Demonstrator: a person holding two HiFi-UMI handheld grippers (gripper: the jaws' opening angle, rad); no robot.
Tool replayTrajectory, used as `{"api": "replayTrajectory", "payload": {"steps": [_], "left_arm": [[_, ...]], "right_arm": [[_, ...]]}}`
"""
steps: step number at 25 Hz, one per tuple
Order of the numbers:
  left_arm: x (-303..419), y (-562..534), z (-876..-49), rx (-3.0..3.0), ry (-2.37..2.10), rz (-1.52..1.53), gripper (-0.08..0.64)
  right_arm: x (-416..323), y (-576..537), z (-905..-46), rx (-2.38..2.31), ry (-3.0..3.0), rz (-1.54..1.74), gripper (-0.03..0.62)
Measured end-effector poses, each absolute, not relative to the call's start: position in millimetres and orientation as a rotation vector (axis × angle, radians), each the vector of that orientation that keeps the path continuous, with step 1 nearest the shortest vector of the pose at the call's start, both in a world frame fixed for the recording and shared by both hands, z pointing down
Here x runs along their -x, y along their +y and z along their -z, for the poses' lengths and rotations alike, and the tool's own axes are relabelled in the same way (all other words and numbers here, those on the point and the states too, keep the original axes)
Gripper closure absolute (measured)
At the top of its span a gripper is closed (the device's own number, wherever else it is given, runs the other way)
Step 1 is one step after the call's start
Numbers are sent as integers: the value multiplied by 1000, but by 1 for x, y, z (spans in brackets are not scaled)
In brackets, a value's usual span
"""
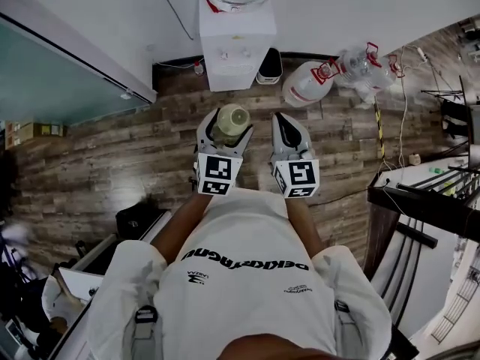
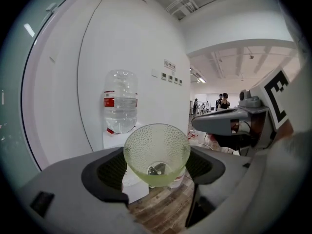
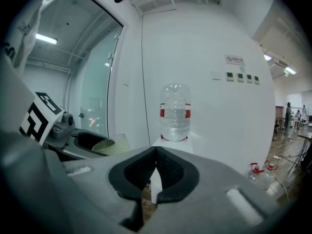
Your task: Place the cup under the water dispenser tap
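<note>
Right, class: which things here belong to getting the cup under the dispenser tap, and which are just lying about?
In the job: cup, held by the left gripper; water dispenser.
Just lying about: spare water bottles on the floor; striped floor strip; right gripper, shut and empty.

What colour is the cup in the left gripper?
Pale translucent green cup, dimpled surface; clearest in the left gripper view.

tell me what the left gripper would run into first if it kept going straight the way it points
Most likely the water dispenser, dead ahead of the left gripper and the cup it holds. Only wood floor lies between, though depth is unclear.
</note>
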State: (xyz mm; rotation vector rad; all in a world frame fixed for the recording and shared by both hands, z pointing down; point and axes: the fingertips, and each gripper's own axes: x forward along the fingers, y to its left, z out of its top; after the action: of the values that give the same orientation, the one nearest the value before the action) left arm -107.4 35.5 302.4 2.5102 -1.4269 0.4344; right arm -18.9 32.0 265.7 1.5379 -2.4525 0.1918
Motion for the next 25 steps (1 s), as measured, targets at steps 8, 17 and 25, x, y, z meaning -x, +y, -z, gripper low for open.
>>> {"api": "replayTrajectory", "payload": {"steps": [8, 17, 25], "left_arm": [[112, 7, -321, -2522, -1341, -446, 193], [91, -18, -340, -2495, -1321, -473, 193], [66, -65, -361, -2458, -1394, -522, 193]], "right_arm": [[24, 10, -280, -1585, -2387, -240, 597], [6, -12, -299, -1570, -2365, -266, 597], [-19, -48, -334, -1540, -2399, -359, 597]]}}
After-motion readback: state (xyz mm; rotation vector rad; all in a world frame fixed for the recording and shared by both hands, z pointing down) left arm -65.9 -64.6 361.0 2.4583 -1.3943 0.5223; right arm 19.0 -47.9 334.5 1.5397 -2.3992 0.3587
